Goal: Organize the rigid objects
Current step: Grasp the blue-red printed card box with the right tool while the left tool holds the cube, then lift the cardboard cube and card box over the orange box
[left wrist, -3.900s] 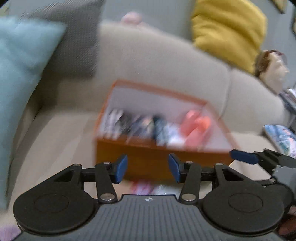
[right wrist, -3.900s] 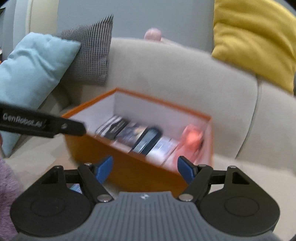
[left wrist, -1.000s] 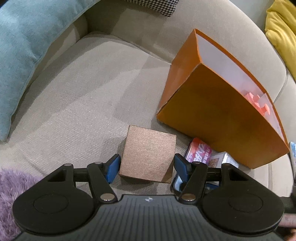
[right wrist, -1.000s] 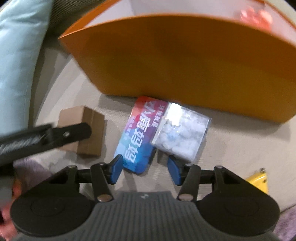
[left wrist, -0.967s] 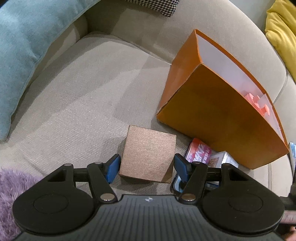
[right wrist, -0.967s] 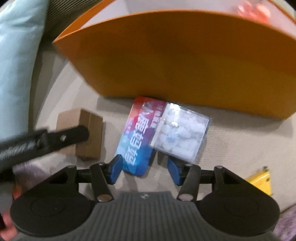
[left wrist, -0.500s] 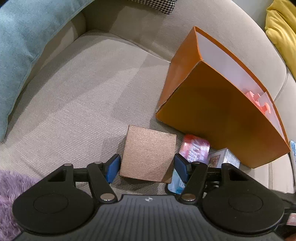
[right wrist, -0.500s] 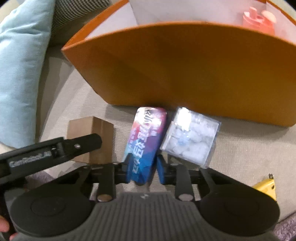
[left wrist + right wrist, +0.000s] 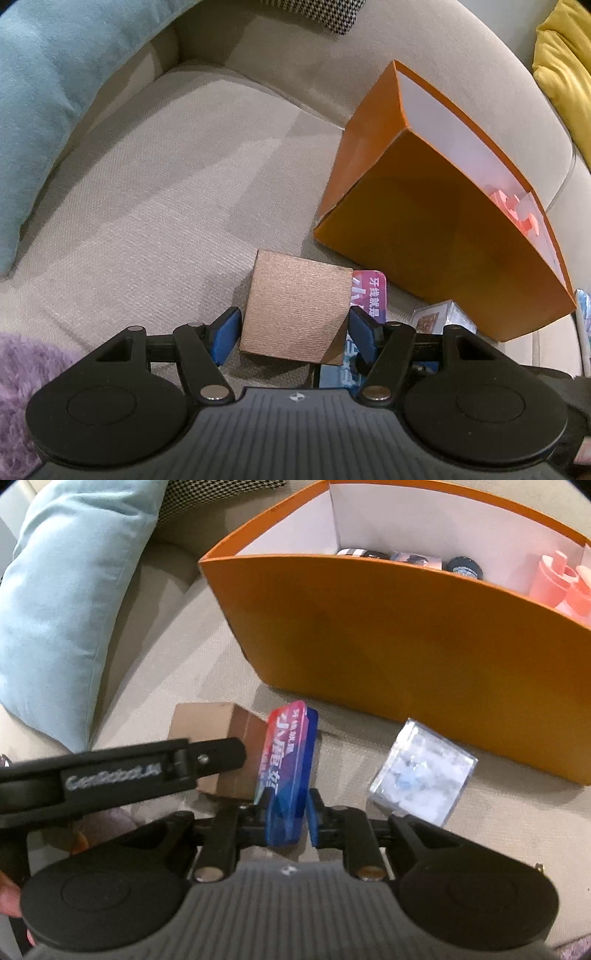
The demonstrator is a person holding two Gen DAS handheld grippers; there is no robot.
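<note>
A brown square box (image 9: 295, 306) lies on the beige sofa seat between the fingers of my left gripper (image 9: 293, 334), which is open around it; its right pad is near the box's edge. The box also shows in the right wrist view (image 9: 218, 731). My right gripper (image 9: 290, 821) is shut on a flat red-and-blue pack (image 9: 290, 760) and holds it on edge, tilted, above the seat. The pack shows behind the brown box in the left wrist view (image 9: 369, 295). An open orange box (image 9: 388, 646) with a white inside holds pink parts (image 9: 557, 579) and several small dark items.
A clear plastic case with white pieces (image 9: 421, 771) lies on the seat before the orange box (image 9: 436, 236). A light blue cushion (image 9: 70, 598) is at the left, a yellow cushion (image 9: 565, 59) at the far right, a purple fuzzy cloth (image 9: 22, 376) at the near left.
My right gripper closed on the red-and-blue pack and lifted it off the seat onto its edge. My left gripper stayed open around the brown box, edging slightly closer.
</note>
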